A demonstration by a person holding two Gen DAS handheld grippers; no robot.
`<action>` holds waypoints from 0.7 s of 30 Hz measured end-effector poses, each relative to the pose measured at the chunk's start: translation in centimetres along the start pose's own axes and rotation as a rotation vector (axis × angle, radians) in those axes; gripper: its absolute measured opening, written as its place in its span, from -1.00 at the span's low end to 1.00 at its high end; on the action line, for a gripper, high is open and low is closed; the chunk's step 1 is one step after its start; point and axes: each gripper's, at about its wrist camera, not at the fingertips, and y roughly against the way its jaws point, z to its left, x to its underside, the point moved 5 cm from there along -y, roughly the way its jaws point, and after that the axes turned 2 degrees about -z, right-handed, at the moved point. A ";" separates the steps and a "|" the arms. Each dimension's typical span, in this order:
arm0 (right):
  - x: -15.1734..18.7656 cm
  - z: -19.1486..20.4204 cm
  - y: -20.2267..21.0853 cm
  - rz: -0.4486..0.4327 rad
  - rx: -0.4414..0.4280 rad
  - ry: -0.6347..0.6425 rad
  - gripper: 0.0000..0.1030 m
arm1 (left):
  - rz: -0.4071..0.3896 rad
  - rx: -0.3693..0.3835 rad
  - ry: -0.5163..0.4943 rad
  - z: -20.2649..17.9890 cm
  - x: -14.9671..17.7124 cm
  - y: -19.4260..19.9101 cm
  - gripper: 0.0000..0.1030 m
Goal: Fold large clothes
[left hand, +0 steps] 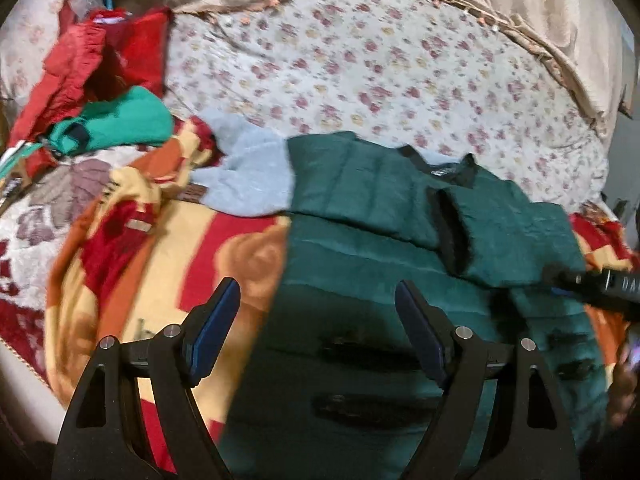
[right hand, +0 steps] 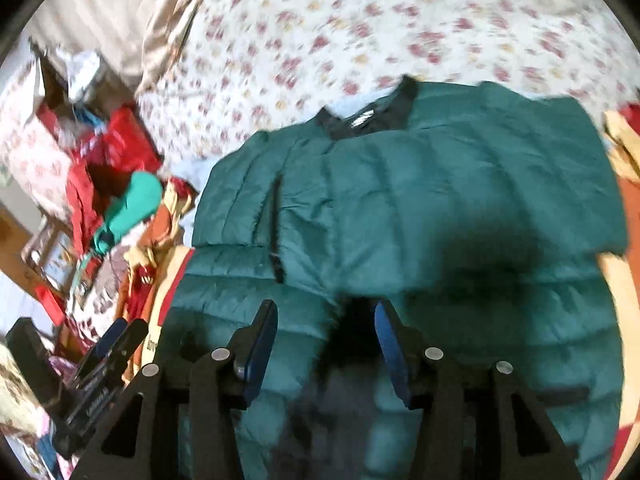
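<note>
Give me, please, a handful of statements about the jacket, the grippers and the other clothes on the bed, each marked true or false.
1. The green jacket lies on the bed with its black collar at the far end. True.
2. The left gripper is clamped on the jacket. False: its jaws stand wide apart with nothing between them.
3. The right gripper is open above the jacket. True.
4. A grey garment lies beside the jacket, on the side of the red clothes. True.
5. The bed sheet is plain blue. False: it is pale with a small floral print.
6. The jacket rests partly on a plain white blanket. False: the blanket is patterned in red, orange and yellow.
</note>
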 end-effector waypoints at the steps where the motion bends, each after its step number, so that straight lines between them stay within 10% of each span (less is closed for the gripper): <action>1: 0.2 -1.0 0.6 -0.013 -0.004 -0.026 -0.06 | 0.017 0.025 0.004 -0.6 -0.2 -0.1 0.56; 18: 2.4 -8.5 5.4 -0.121 -0.081 -0.199 -0.06 | 0.385 0.227 -0.036 -12.4 -2.3 -13.6 0.52; 19: 2.5 -8.6 5.3 -0.118 -0.078 -0.202 -0.06 | 0.408 0.218 -0.035 -12.7 -2.0 -14.3 0.38; 21: 2.6 -9.0 5.3 -0.113 -0.071 -0.206 -0.06 | 0.478 0.229 -0.022 -13.3 -1.2 -15.2 -0.57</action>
